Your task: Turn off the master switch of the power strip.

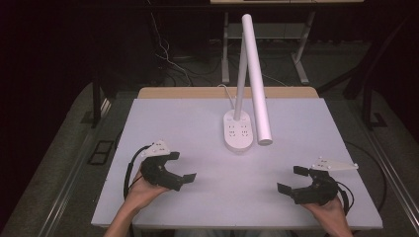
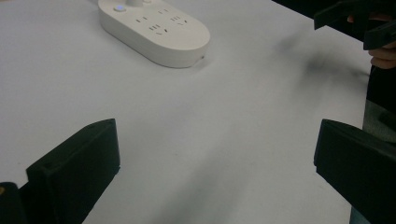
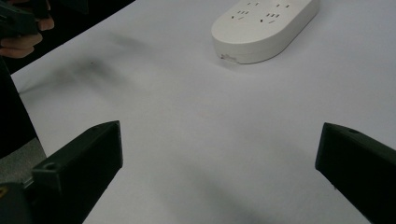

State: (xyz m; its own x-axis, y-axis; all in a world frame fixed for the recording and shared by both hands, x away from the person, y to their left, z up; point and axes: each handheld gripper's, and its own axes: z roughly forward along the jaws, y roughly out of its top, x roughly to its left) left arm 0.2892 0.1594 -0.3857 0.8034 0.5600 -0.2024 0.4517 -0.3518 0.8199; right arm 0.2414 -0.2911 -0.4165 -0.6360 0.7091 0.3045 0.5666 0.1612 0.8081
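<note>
Jaws of the left gripper (image 1: 184, 168) and right gripper (image 1: 290, 178) are held spread, empty, at lower frame; the rigid, smooth power strip (image 1: 237, 131), centre frame, is probably best gripped across its narrow sides.

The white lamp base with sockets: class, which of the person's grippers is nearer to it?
Left. The left gripper sits just below-left of the lamp base; the right gripper is farther, below-right near the table's front corner.

lamp base (image 2: 154, 30) top cut off, socket markings blurred
</note>
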